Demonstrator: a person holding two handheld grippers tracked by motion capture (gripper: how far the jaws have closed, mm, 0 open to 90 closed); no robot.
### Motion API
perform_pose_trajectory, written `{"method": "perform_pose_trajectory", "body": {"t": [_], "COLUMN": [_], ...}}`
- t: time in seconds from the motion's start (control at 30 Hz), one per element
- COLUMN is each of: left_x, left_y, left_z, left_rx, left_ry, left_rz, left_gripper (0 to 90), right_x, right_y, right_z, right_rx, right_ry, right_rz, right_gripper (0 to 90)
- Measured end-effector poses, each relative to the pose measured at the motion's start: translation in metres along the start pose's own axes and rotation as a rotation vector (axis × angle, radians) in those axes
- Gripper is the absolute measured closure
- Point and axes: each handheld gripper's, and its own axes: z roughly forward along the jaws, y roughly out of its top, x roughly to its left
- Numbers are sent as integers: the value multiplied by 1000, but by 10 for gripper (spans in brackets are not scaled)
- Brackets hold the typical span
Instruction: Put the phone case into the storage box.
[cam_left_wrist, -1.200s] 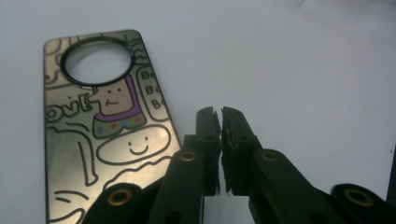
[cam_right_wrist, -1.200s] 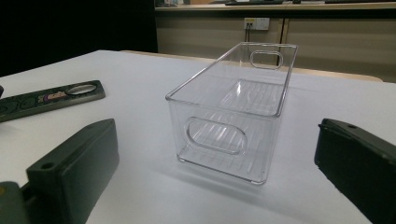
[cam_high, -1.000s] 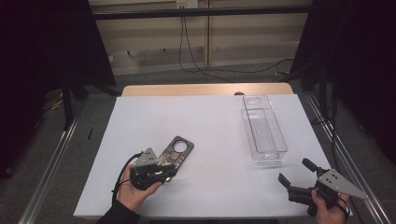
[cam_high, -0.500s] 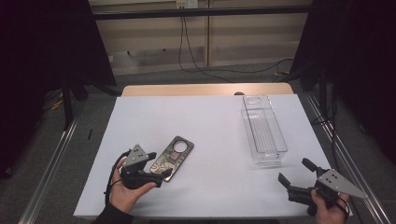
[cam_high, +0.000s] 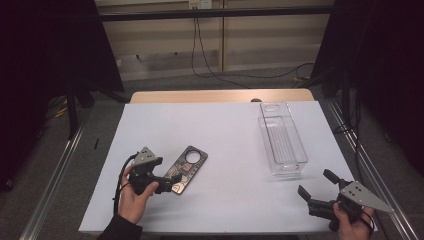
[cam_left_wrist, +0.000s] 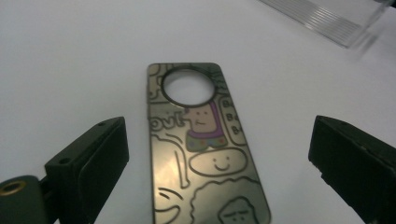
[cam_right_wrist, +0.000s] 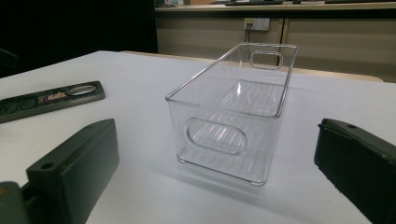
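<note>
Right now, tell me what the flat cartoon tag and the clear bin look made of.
Cartoon tag: seemingly thin metal or metallised plastic, glossy; it mirrors light between printed drawings, with a round hole cut through.
Clear bin: likely hard transparent plastic, shiny; the table shows through its walls, and it has moulded handle slots and a ribbed floor.

Bright table, dark surroundings, soft blurred close-ups.
</note>
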Motion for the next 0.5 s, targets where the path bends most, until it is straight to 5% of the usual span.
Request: {"method": "perform_pose_trajectory", "body": {"t": [0.2, 0.5], "left_x": [4, 2], "left_y": [8, 16], "left_z": [13, 32], "left_rx": [74, 172], "left_ry": [59, 54], "left_rz": [14, 32], "left_gripper": [51, 45], "right_x": [0, 0], "right_y": [0, 0], "right_z": [0, 1], "right_rx": [3, 3], "right_ry": [4, 5], "right_rz": [-6, -5], "right_gripper": [0, 0]}}
